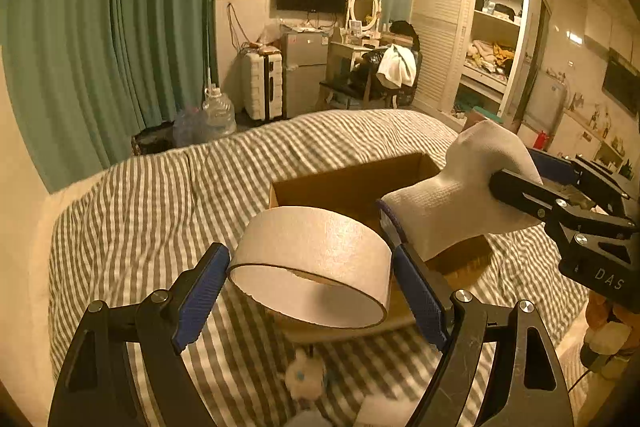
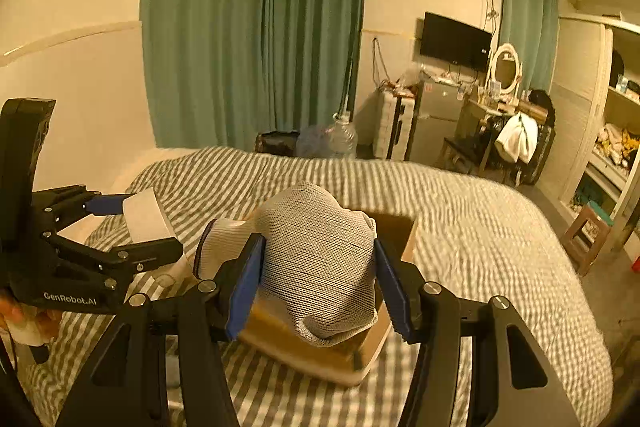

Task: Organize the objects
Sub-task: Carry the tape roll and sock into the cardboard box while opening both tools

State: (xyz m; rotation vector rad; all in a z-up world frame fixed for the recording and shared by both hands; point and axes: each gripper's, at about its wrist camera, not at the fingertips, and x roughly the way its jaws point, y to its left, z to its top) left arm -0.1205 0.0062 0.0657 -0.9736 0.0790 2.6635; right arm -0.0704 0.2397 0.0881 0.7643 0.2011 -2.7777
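My left gripper (image 1: 310, 285) is shut on a wide roll of beige tape (image 1: 316, 263), its blue pads (image 1: 202, 297) pressing both sides, and holds it in the air above the striped bed. My right gripper (image 2: 320, 285) is shut on a bundled white sock (image 2: 320, 267); the same sock (image 1: 460, 203) shows at the right in the left wrist view. An open cardboard box (image 1: 352, 187) lies on the bed just beyond and below both held things. In the right wrist view the box (image 2: 404, 231) is mostly hidden behind the sock, and the tape (image 2: 146, 219) shows at the left.
The bed (image 1: 160, 195) has a grey-and-white striped cover. A small plush toy (image 1: 306, 375) lies on it below the tape. Green curtains (image 1: 120, 27), water jugs (image 1: 218, 115), a suitcase, a fridge, a dressing table and an open wardrobe (image 1: 480, 35) stand beyond the bed.
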